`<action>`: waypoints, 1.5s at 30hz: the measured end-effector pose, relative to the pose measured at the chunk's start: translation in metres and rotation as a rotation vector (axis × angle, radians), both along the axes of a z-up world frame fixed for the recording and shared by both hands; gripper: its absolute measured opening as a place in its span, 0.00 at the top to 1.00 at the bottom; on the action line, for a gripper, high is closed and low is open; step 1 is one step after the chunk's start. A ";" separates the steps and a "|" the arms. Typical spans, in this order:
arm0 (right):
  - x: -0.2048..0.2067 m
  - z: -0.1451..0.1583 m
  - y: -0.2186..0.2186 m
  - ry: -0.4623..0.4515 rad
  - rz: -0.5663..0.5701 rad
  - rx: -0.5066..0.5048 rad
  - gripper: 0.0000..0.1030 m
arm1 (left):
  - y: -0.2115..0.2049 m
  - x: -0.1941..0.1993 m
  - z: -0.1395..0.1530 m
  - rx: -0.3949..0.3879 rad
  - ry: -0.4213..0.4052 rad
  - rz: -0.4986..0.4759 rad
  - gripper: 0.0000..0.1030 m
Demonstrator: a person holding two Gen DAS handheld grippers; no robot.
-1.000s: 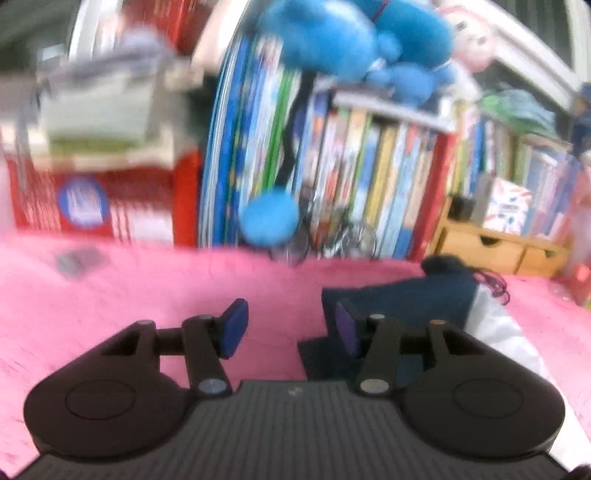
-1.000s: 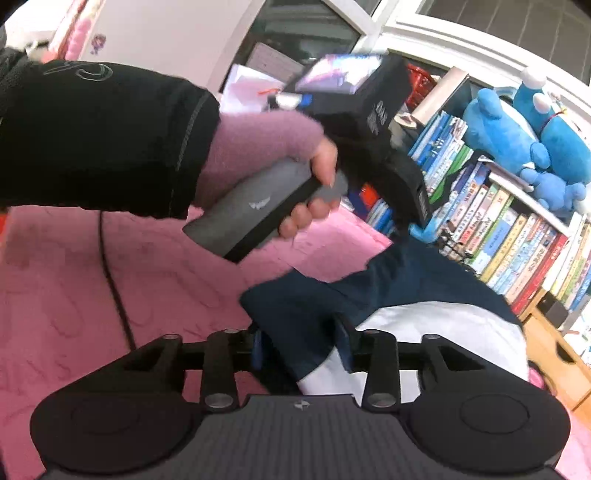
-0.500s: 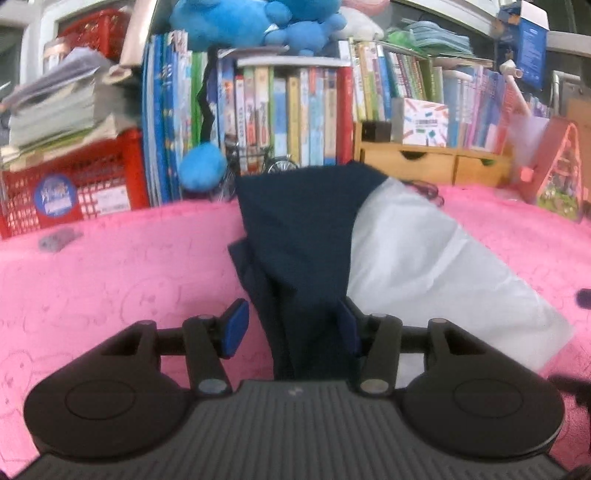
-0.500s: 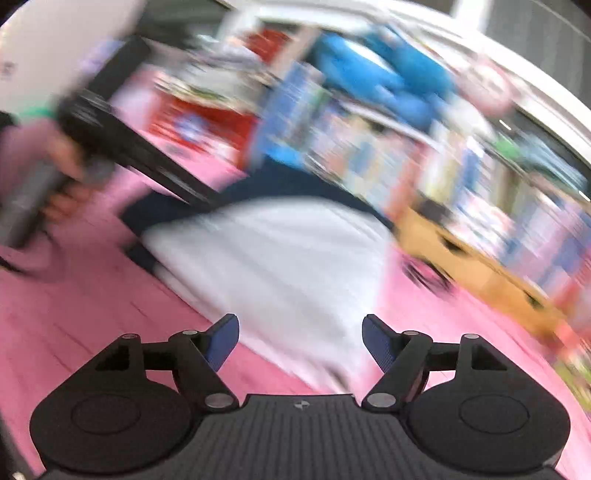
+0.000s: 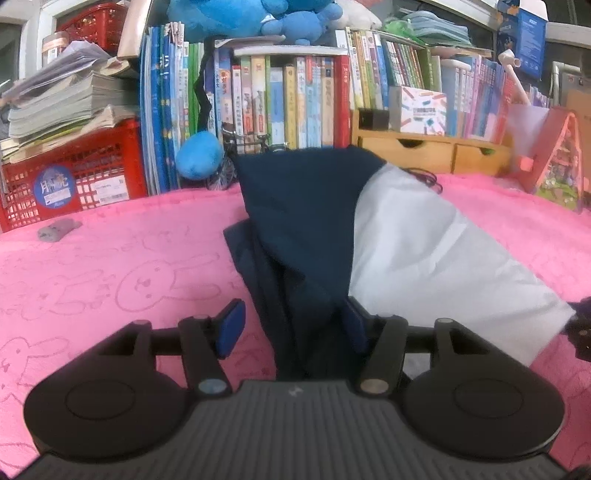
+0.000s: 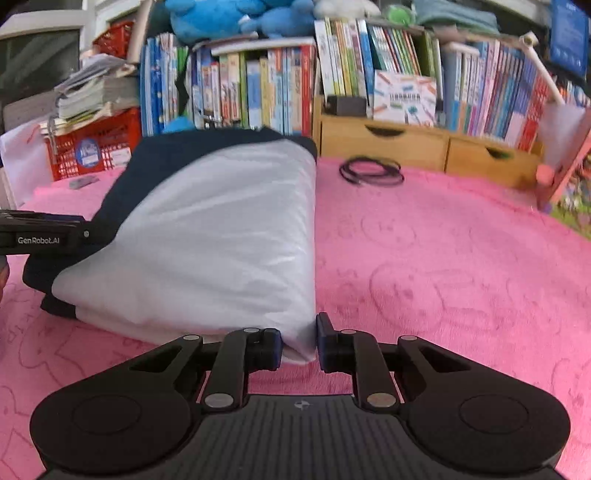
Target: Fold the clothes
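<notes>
On the pink blanket (image 6: pixel 443 258) lay the folded navy-and-white garment (image 6: pixel 221 229), before the bookshelf (image 5: pixel 295 92). Right claw (image 6: pixel 299 345) was closing, pads pinching its white near corner. Left claw (image 5: pixel 291 325) was opening, released, navy edge between its pads.

A home, likely a child's room, is indicated: ahead of the grippers a pink bunny-patterned blanket (image 5: pixel 110 266) is spread, backed by crowded children's books (image 5: pixel 295 99), blue plush toys (image 5: pixel 251 14), a red crate (image 5: pixel 74 173) and wooden drawers (image 6: pixel 424 144).
</notes>
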State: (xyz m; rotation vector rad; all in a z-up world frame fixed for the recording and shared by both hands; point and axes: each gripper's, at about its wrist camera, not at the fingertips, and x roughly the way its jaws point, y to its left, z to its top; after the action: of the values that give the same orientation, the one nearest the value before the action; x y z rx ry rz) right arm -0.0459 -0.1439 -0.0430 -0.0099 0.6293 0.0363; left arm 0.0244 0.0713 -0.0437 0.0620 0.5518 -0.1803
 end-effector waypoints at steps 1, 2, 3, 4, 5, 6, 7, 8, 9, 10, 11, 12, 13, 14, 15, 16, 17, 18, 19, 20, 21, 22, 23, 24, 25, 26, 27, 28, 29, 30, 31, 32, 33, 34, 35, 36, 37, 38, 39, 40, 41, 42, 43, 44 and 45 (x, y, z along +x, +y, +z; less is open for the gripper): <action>0.001 0.000 0.002 0.002 0.002 -0.007 0.80 | 0.000 0.000 -0.001 -0.005 0.002 0.003 0.45; 0.003 0.001 0.003 0.003 0.003 -0.009 0.80 | 0.001 -0.001 -0.001 -0.010 0.002 0.006 0.45; 0.007 0.001 0.003 0.007 -0.002 0.002 0.82 | 0.001 -0.001 -0.001 -0.015 0.002 0.010 0.44; 0.010 0.001 0.001 0.023 -0.011 0.032 0.82 | 0.003 -0.001 -0.002 -0.022 0.003 0.014 0.44; 0.012 0.003 -0.002 0.044 -0.017 0.069 0.83 | 0.004 -0.002 -0.002 -0.029 0.005 0.016 0.44; 0.012 0.006 -0.005 0.064 -0.013 0.105 0.83 | 0.006 -0.003 -0.002 -0.035 0.006 0.015 0.44; 0.012 0.007 -0.008 0.082 -0.011 0.139 0.83 | 0.008 -0.003 -0.003 -0.041 0.008 0.015 0.43; 0.011 0.008 -0.011 0.097 -0.014 0.169 0.84 | 0.009 -0.004 -0.003 -0.045 0.009 0.014 0.42; 0.010 0.008 -0.014 0.109 -0.016 0.193 0.84 | 0.010 -0.004 -0.004 -0.046 0.011 0.013 0.42; 0.009 0.009 -0.017 0.115 -0.017 0.211 0.84 | 0.010 -0.004 -0.004 -0.044 0.013 0.011 0.41; 0.009 0.010 -0.019 0.121 -0.018 0.226 0.84 | 0.011 -0.005 -0.005 -0.041 0.013 0.010 0.41; 0.008 0.010 -0.020 0.125 -0.016 0.227 0.84 | 0.011 -0.006 -0.005 -0.039 0.014 0.009 0.41; 0.007 0.011 -0.019 0.125 -0.012 0.214 0.84 | 0.012 -0.007 -0.005 -0.037 0.016 0.007 0.41; 0.004 0.011 -0.015 0.122 -0.001 0.176 0.85 | 0.013 -0.008 -0.005 -0.035 0.017 0.006 0.41; 0.000 0.012 -0.012 0.118 0.009 0.139 0.86 | 0.015 -0.009 -0.006 -0.033 0.019 0.005 0.41; -0.003 0.012 -0.008 0.112 0.019 0.099 0.86 | 0.016 -0.010 -0.006 -0.032 0.021 0.004 0.39; -0.009 0.012 -0.005 0.102 0.029 0.054 0.87 | 0.018 -0.011 -0.006 -0.028 0.021 0.002 0.38; -0.013 0.012 -0.002 0.093 0.035 0.022 0.87 | 0.019 -0.013 -0.005 -0.018 0.019 -0.001 0.38; -0.014 0.012 -0.002 0.086 0.034 0.014 0.87 | 0.019 -0.016 -0.004 -0.005 0.015 -0.005 0.38; -0.016 0.012 -0.001 0.078 0.033 0.007 0.87 | 0.020 -0.019 -0.002 0.004 0.009 -0.011 0.38; -0.017 0.012 0.000 0.070 0.032 -0.001 0.85 | 0.022 -0.022 0.002 0.012 0.002 -0.017 0.38; -0.015 0.012 0.001 0.062 0.030 -0.007 0.85 | 0.023 -0.024 0.007 0.018 -0.008 -0.020 0.38; -0.014 0.012 0.003 0.054 0.029 -0.014 0.78 | 0.023 -0.024 0.014 0.023 -0.020 -0.020 0.39; -0.011 0.012 0.005 0.045 0.027 -0.023 0.71 | 0.024 -0.025 0.021 0.027 -0.033 -0.020 0.41; -0.008 0.011 0.008 0.036 0.024 -0.035 0.69 | 0.023 -0.024 0.031 0.029 -0.052 -0.026 0.41; -0.004 0.011 0.010 0.029 0.024 -0.042 0.69 | 0.020 -0.022 0.042 0.028 -0.075 -0.037 0.41; 0.000 0.010 0.011 0.024 0.027 -0.039 0.69 | 0.014 -0.018 0.054 0.024 -0.096 -0.062 0.41; 0.004 0.009 0.012 0.020 0.030 -0.032 0.69 | 0.006 -0.013 0.066 0.019 -0.114 -0.099 0.41; 0.007 0.008 0.012 0.020 0.033 -0.019 0.72 | -0.003 -0.007 0.076 0.012 -0.127 -0.136 0.41; 0.008 0.007 0.011 0.020 0.034 -0.011 0.76 | -0.015 0.000 0.083 -0.001 -0.127 -0.177 0.41; 0.008 0.006 0.011 0.021 0.035 -0.004 0.77 | -0.028 0.007 0.090 -0.019 -0.122 -0.219 0.41; 0.009 0.006 0.010 0.020 0.035 0.004 0.80 | -0.042 0.014 0.093 -0.037 -0.110 -0.260 0.41; 0.007 0.006 0.008 0.018 0.032 0.012 0.82 | -0.054 0.017 0.091 -0.037 -0.102 -0.292 0.41; 0.006 0.005 0.007 0.022 0.029 0.018 0.82 | -0.064 0.020 0.089 -0.022 -0.100 -0.320 0.41; 0.003 0.004 0.006 0.026 0.031 0.018 0.82 | -0.075 0.022 0.086 -0.007 -0.099 -0.348 0.41; -0.001 0.004 0.006 0.028 0.047 0.013 0.82 | -0.085 0.024 0.083 0.008 -0.097 -0.376 0.41; -0.006 0.005 0.006 0.040 0.080 0.001 0.82 | -0.095 0.027 0.080 0.024 -0.096 -0.404 0.41; -0.011 0.008 0.002 0.053 0.132 -0.009 0.80 | -0.106 0.029 0.077 0.039 -0.094 -0.431 0.40; -0.015 0.013 -0.005 0.062 0.193 -0.006 0.78 | -0.111 0.034 0.076 0.053 -0.089 -0.435 0.39; -0.018 0.019 -0.015 0.071 0.238 0.013 0.76 | -0.112 0.042 0.076 0.066 -0.080 -0.418 0.40; -0.017 0.026 -0.030 0.079 0.256 0.058 0.63 | -0.113 0.051 0.076 0.079 -0.071 -0.401 0.41; -0.015 0.033 -0.045 0.086 0.273 0.104 0.49 | -0.112 0.060 0.076 0.090 -0.059 -0.382 0.41; -0.011 0.040 -0.058 0.086 0.278 0.128 0.46 | -0.111 0.071 0.077 0.100 -0.043 -0.361 0.41; -0.003 0.049 -0.068 0.072 0.262 0.117 0.46 | -0.110 0.082 0.078 0.104 -0.025 -0.341 0.41; 0.009 0.057 -0.075 0.058 0.248 0.096 0.45 | -0.108 0.094 0.079 0.092 0.001 -0.324 0.41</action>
State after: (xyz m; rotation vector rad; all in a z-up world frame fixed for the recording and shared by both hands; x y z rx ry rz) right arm -0.0373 -0.2190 0.0136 0.0056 0.6807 0.3078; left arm 0.1184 -0.0365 0.0348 0.2415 0.5485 -0.4704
